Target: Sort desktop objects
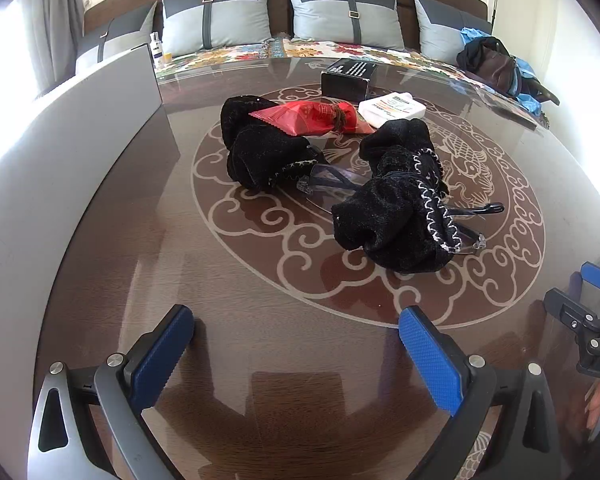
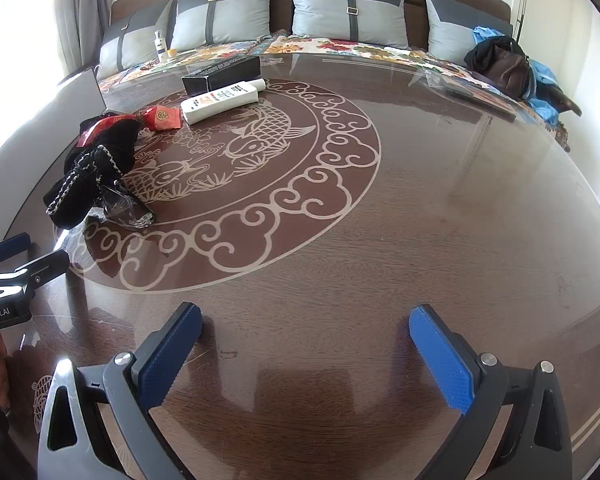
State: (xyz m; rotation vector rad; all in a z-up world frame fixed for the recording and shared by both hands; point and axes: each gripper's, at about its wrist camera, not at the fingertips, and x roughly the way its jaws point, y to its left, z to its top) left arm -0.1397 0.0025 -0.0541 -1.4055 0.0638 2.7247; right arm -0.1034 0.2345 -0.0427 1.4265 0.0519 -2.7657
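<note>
On the dark round table point(image 1: 260, 288) lie two black velvet pouches, one on the left point(image 1: 260, 148) and one on the right point(image 1: 396, 208), with clear safety glasses point(image 1: 332, 184) between and under them. A red snack packet point(image 1: 312, 118) rests on the left pouch. A white tube point(image 1: 392, 108) and a black box point(image 1: 346, 78) lie behind. My left gripper point(image 1: 296, 344) is open and empty, short of the pouches. My right gripper point(image 2: 306, 340) is open and empty over bare table; the pouch point(image 2: 92, 172), glasses point(image 2: 128, 206), tube point(image 2: 220, 100) and box point(image 2: 220, 70) are far to its left.
A grey panel point(image 1: 80, 132) stands along the table's left edge. A sofa with grey cushions point(image 1: 340, 12) and a floral cover runs behind the table, with a small bottle point(image 1: 156, 48) and a dark bag point(image 1: 496, 60) on it.
</note>
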